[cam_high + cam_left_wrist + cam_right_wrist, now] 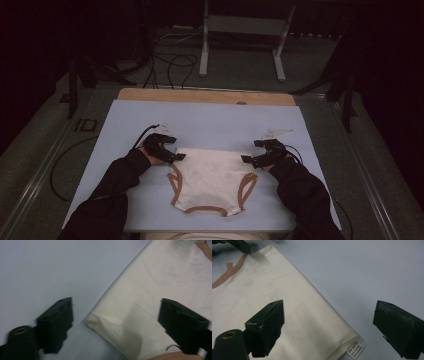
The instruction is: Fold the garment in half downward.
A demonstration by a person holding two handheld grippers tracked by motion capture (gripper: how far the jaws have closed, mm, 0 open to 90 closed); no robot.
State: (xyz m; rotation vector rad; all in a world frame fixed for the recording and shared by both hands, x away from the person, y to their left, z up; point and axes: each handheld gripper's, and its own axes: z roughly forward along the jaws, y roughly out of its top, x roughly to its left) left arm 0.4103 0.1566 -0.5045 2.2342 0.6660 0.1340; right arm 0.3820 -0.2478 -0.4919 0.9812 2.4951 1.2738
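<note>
A cream garment (212,177) with tan trim around its leg openings lies flat on the light blue mat (210,120). My left gripper (175,148) is at the garment's far left corner. In the left gripper view its jaws (116,305) stand open on either side of that folded corner (96,320), one over the mat and one over the cloth (162,277). My right gripper (253,151) is at the far right corner. It is open too (329,305), astride the cloth's edge (274,290) above a small white label (355,349). The left gripper's jaw (242,246) shows at the garment's opposite corner.
The mat covers a wooden tabletop (205,96) whose far edge shows beyond it. Behind the table stand a white metal frame (245,25) and dark cables (170,65) on the floor. A person's dark sleeves (120,180) reach in from the bottom.
</note>
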